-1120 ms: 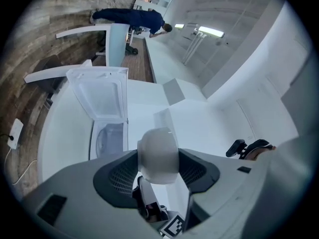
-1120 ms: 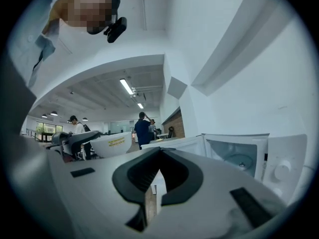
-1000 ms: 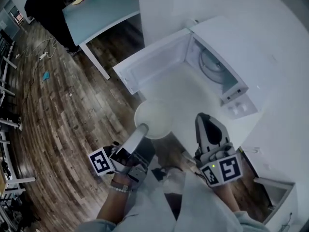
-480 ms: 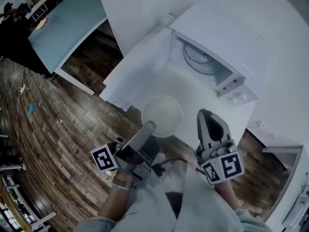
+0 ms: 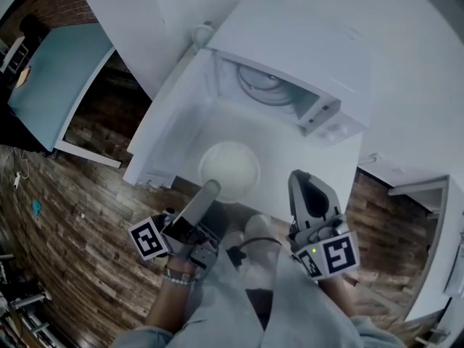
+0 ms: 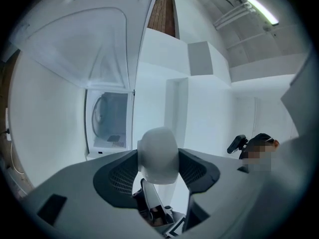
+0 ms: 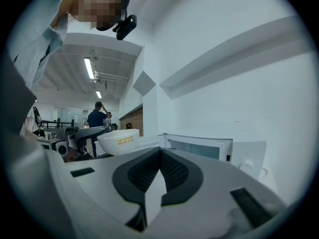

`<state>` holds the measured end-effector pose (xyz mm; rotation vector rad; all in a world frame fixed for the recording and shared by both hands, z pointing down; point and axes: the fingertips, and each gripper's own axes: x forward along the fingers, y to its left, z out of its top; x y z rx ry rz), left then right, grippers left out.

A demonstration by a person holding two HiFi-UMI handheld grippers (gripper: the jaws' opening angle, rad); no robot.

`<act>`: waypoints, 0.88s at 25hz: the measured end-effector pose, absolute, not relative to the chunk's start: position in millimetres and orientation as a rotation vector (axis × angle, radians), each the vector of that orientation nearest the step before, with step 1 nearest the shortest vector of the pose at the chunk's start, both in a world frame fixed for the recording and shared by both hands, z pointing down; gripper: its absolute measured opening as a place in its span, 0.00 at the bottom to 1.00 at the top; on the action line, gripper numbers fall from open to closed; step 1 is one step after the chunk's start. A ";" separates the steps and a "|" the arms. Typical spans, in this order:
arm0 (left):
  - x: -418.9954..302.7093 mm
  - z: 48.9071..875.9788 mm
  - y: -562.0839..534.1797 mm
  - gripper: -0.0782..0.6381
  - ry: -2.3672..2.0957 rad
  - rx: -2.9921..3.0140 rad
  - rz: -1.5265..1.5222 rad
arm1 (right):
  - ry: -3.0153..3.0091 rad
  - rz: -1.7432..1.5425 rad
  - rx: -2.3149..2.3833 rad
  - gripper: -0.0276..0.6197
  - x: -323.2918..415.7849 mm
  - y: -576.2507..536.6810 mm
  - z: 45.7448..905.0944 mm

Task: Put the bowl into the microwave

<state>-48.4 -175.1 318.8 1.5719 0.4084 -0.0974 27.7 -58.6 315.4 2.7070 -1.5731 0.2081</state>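
— What does the room look like?

— There is a dark wood-plank floor [image 5: 72,216] and there are plain white walls. A pale blue table [image 5: 51,85] stands off at the far left. A smooth white counter [image 5: 286,158] carries the boxy white microwave [image 5: 290,49] toward its back edge. The door [image 5: 170,122] is swung wide to the left, and a round turntable plate [image 5: 257,85] shows inside.

— And where is the bowl?

— The bowl [image 5: 229,170] is round, white and glossy, with a small yellow label on its side. It is over the counter near the front edge, just before the open cavity and outside it. The left gripper [image 5: 210,188] has its dark ribbed jaws clamped on the bowl's near rim.

— What about the other claw?

— The right gripper [image 5: 303,180] hangs just right of the bowl, by the counter's front edge. Its jaws are pressed together with nothing between them.
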 end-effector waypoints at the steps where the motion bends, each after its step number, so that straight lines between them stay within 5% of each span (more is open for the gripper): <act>1: -44.3 319.3 -173.9 0.45 0.414 1.571 -0.091 | -1.557 0.205 2.709 0.05 30.3 -56.0 316.0; 22: 34.2 306.7 -156.2 0.45 0.380 1.541 -0.153 | -1.635 0.162 2.693 0.05 112.7 -44.9 307.1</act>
